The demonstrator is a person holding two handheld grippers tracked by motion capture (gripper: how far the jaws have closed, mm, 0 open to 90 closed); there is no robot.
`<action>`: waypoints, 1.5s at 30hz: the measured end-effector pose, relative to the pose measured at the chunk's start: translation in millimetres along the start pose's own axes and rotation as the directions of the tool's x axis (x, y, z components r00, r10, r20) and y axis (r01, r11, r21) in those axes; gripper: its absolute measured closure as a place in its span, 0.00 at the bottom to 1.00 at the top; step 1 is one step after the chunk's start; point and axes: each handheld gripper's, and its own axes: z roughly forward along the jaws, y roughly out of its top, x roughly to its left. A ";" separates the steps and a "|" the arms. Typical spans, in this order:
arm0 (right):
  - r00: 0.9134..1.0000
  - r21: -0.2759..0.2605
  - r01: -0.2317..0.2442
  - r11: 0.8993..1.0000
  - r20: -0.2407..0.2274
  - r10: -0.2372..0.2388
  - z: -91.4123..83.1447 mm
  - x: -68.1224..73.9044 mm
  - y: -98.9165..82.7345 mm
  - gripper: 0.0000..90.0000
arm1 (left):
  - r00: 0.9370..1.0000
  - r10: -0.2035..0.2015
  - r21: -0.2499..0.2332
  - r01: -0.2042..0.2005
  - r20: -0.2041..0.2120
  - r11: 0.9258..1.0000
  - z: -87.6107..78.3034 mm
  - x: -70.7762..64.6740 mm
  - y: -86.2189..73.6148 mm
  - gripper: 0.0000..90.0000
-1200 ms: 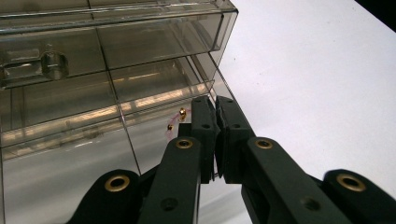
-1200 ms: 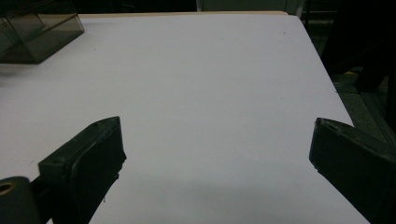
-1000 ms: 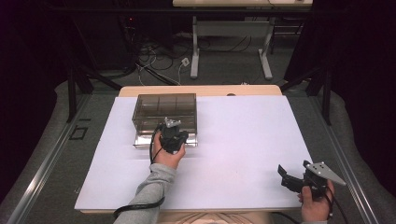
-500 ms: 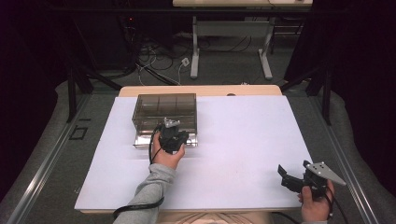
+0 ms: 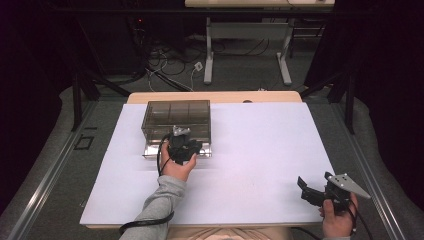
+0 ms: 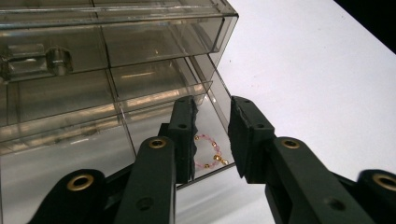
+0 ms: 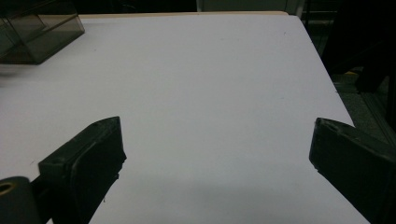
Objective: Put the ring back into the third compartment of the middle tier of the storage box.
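- The left gripper (image 6: 211,140) is reaching into the pulled-out bottom drawer (image 6: 140,140) of the clear organizer box (image 5: 176,120), jaws slightly apart around a pink-and-gold bead bracelet (image 6: 210,151) lying in the drawer's corner compartment.
- The right gripper (image 5: 311,191) is hovering over the white table (image 5: 260,150) near its right front corner, jaws gaping wide and holding nothing.

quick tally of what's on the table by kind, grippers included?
Clear drawer box: 1
Pink and gold bead bracelet, in the pulled-out drawer: 1
Grippers: 2, left gripper at the drawer, right gripper near the table's right front corner
Total: 4
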 end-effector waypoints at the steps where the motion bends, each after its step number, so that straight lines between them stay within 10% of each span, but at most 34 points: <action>1: 1.000 -0.001 0.008 1.000 0.000 -0.008 0.1 -0.6 -0.1 0.03 | 1.000 -0.003 0.001 0.003 0.005 1.000 -0.6 0.7 0.1 0.77; 13: 1.000 0.001 0.002 1.000 -0.001 -0.002 0.0 -2.3 -0.3 0.03 | 0.999 0.000 -0.014 0.000 0.032 1.000 -0.9 3.0 -0.2 0.66; 30: 1.000 -0.002 -0.002 1.000 0.004 0.002 -0.5 -3.1 -0.7 0.03 | 0.994 0.108 -0.066 -0.105 0.035 0.992 -13.3 1.7 -8.4 0.42; 45: 1.000 0.022 -0.006 1.000 0.010 0.005 -4.6 -3.0 0.0 0.03 | 0.970 0.244 -0.113 -0.243 0.000 0.963 -41.6 -0.1 -17.4 0.32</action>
